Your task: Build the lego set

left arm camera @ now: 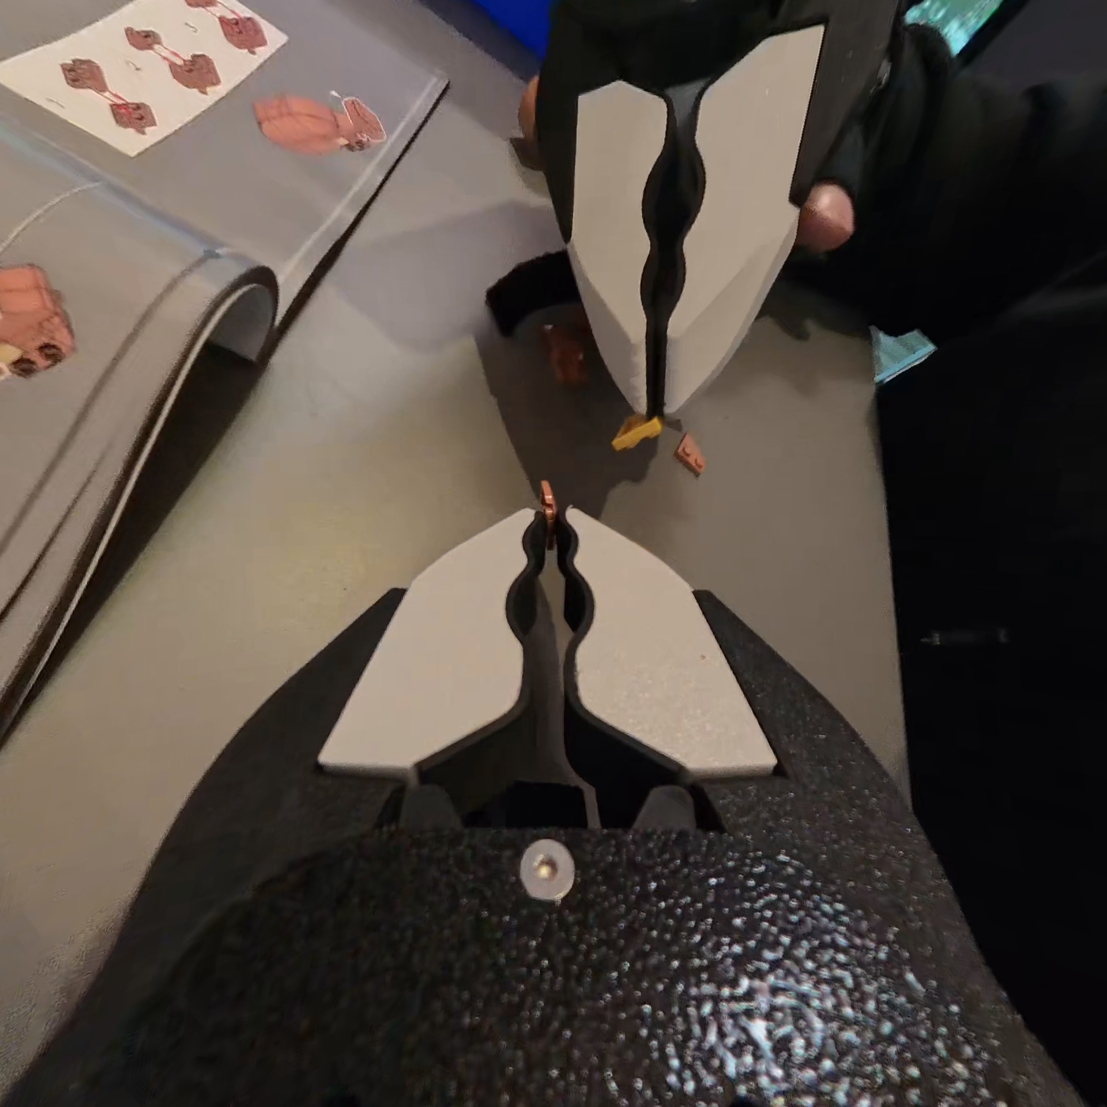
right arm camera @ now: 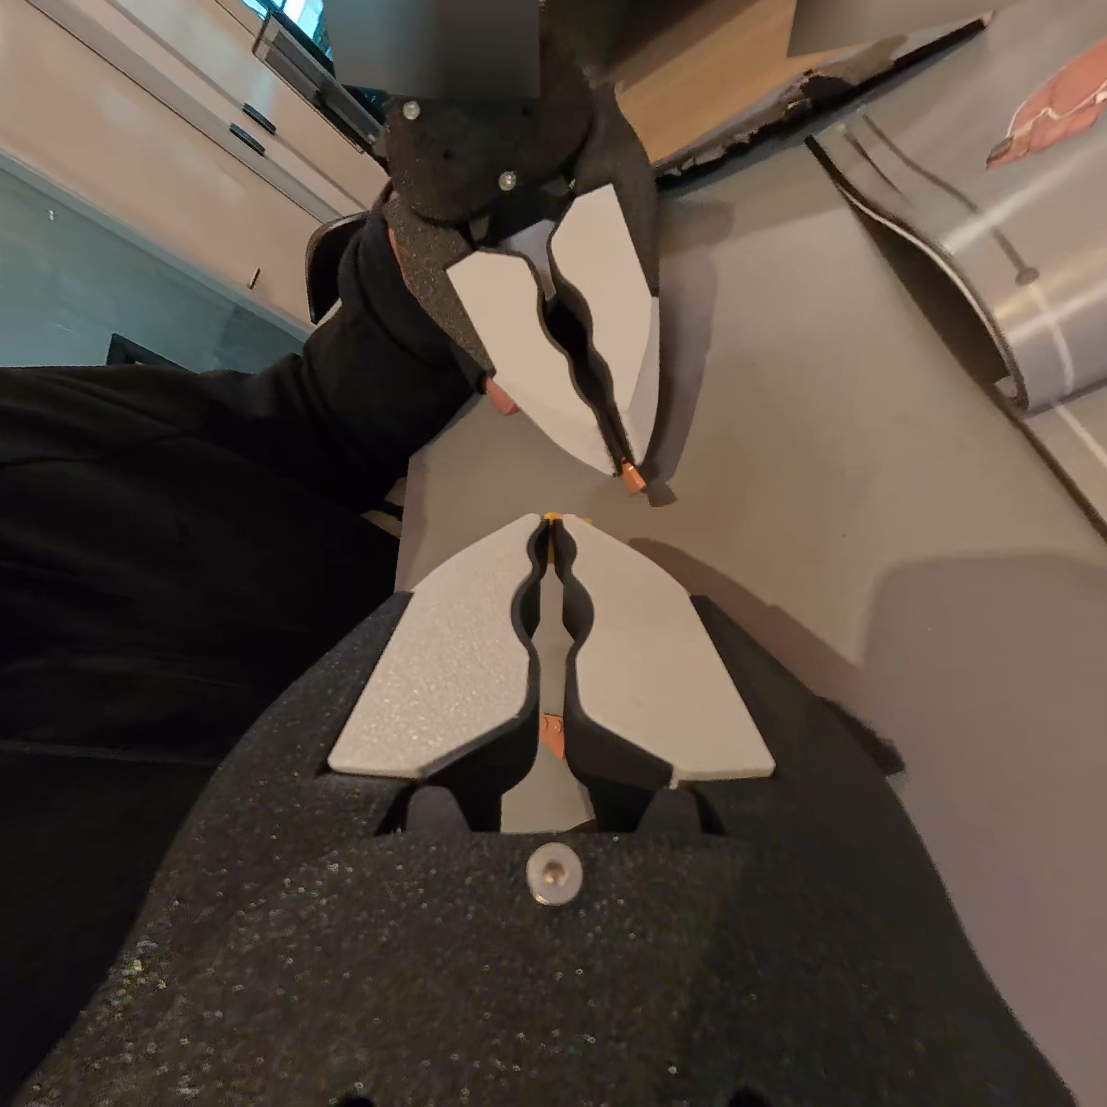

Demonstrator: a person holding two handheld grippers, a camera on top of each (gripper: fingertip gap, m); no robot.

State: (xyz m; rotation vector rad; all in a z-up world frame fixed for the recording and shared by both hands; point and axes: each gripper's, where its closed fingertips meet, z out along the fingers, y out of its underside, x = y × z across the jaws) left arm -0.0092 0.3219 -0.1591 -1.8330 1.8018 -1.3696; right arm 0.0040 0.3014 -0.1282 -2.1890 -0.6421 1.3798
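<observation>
Two grippers face each other over a smooth grey table (left arm camera: pixel 299 539). An open book (left arm camera: pixel 150 209) with shiny curled pages and brick pictures lies at the far side.

Next in size, the left gripper (left arm camera: pixel 550 515) has flat grey fingers on a bumpy black body. Its tips are clamped on a thin brown piece (left arm camera: pixel 546 500) that stands on edge and pokes out past them. The right gripper (right arm camera: pixel 551 520) looks the same. It pinches a small yellow piece (left arm camera: pixel 636 432) by one end, just above the table.

Both pieces are tiny, hard and slick, so either could twist or pop out if it bumps the other gripper or the table — only a sliver of each is held.

Smallest of all, a loose pink plate (left arm camera: pixel 690 455) lies flat near the yellow piece, and a dark brown brick (left arm camera: pixel 566 353) sits behind it.
</observation>
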